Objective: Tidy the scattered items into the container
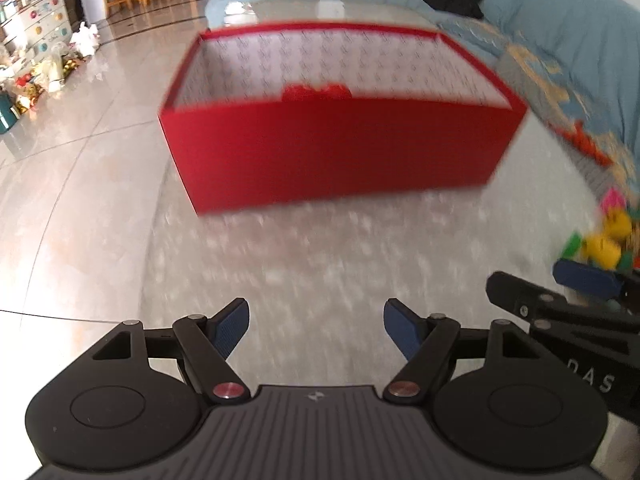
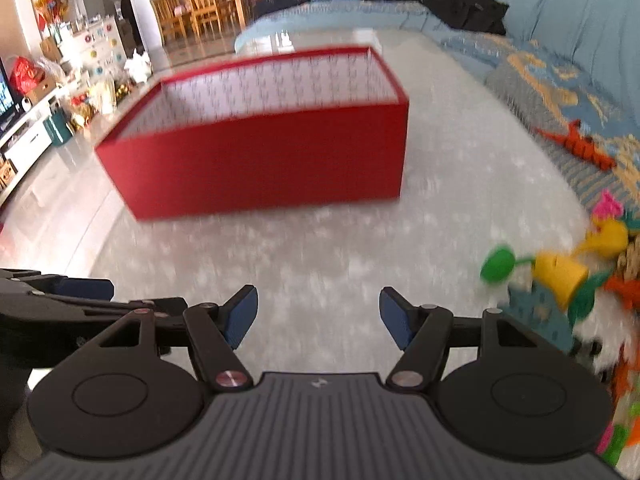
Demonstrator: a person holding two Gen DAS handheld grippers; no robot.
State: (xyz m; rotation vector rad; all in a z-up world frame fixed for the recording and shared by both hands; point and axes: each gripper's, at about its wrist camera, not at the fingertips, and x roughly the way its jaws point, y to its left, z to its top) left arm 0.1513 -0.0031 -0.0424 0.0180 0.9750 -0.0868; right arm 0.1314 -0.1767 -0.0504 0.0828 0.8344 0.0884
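Left gripper (image 1: 316, 330) and right gripper (image 2: 318, 318): jaws apart, nothing between.

Red box (image 2: 256, 168) ahead on pale mat; something red inside, blurred.

Toy pile (image 2: 560, 276) at right, uncollected.

You appear between picks. Next: swing right, close on yellow piece.

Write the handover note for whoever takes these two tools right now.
Left tool: open, holding nothing.
Right tool: open, holding nothing.
Red box: on the pale table top, straight ahead of both tools, lid off.
Done: something red shows inside past the near wall; too blurred to name.
Left: the pile of colourful toys lies outside the box, on the right. Next is probably a grab from that pile.
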